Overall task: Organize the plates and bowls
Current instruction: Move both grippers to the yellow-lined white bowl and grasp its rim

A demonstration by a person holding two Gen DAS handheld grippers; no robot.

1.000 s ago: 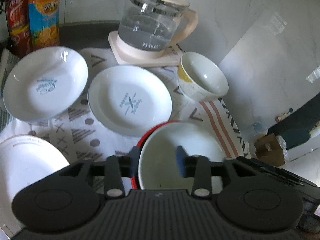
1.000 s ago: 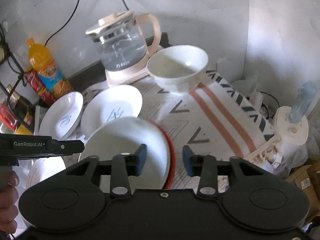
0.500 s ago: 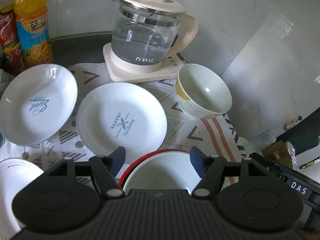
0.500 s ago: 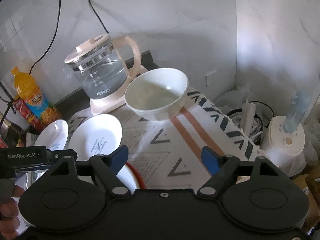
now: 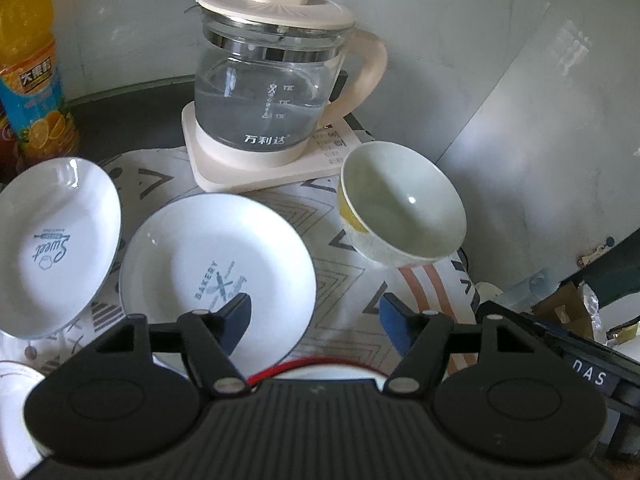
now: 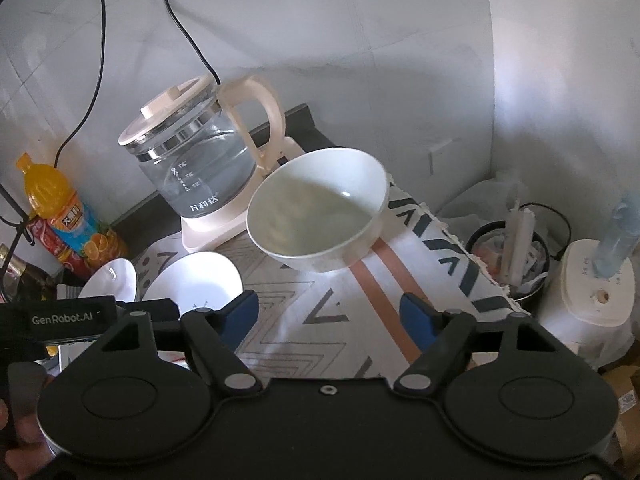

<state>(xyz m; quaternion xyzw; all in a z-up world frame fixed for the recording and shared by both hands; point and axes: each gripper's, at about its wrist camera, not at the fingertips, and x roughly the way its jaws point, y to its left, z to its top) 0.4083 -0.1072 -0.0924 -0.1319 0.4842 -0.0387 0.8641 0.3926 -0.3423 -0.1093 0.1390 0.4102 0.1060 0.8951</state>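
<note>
A white bowl with a yellow patch (image 5: pixel 400 220) stands on the patterned cloth, right of a "Bakery" plate (image 5: pixel 218 276) and a "Sweet" plate (image 5: pixel 52 240). The bowl (image 6: pixel 318 216) and both plates (image 6: pixel 198 280) also show in the right wrist view. A red-rimmed bowl (image 5: pixel 312 368) lies just under my left gripper (image 5: pixel 316 318), which is open and empty above the cloth. My right gripper (image 6: pixel 330 314) is open and empty, short of the white bowl.
A glass kettle (image 5: pixel 268 92) on its cream base stands behind the dishes. An orange drink bottle (image 5: pixel 32 68) stands far left. Another white plate (image 5: pixel 12 400) lies at the lower left. A bin (image 6: pixel 512 256) and a white appliance (image 6: pixel 596 284) sit right of the cloth's edge.
Both grippers opened, let go of the red-rimmed bowl, and pulled back and up. The bowl now lies almost hidden below the left gripper.
</note>
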